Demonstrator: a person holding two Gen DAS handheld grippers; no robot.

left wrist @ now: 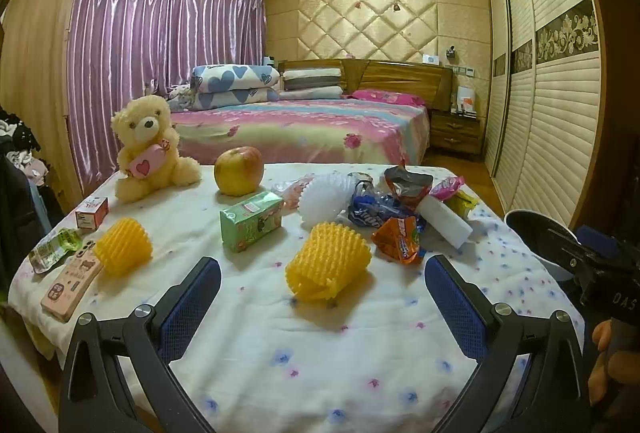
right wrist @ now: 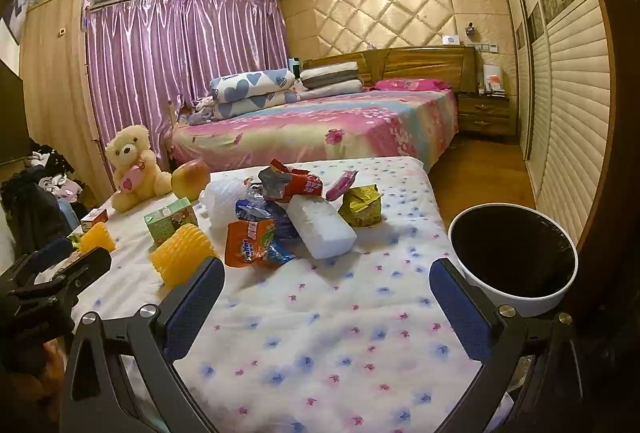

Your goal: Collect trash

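Cloth-covered table across the lower half of both views, with a white bin at lower right of the right wrist view, just beside the table edge and showing nothing inside that can be made out.

Heap of trash at centre frame: white foam block, orange wrapper touching its left end, blue crinkled bag, red-and-silver packet on top, yellow-green pouch just to the right, small pink wrapper behind. Two yellow foam fruit nets lying apart in the left wrist view — likely trash too.

Probably all featherweight. Foil wrappers thin, slippery, crushable — best pinched at a raised crumpled edge. Foam block stiff but dentable; across its narrow width. Nets springy and soft; squeeze across the middle.

Left gripper and right gripper at bottom of frame, both spread wide, nothing between the fingers, hanging short of the heap.

Teddy bear, apple and green carton probably not for collecting.
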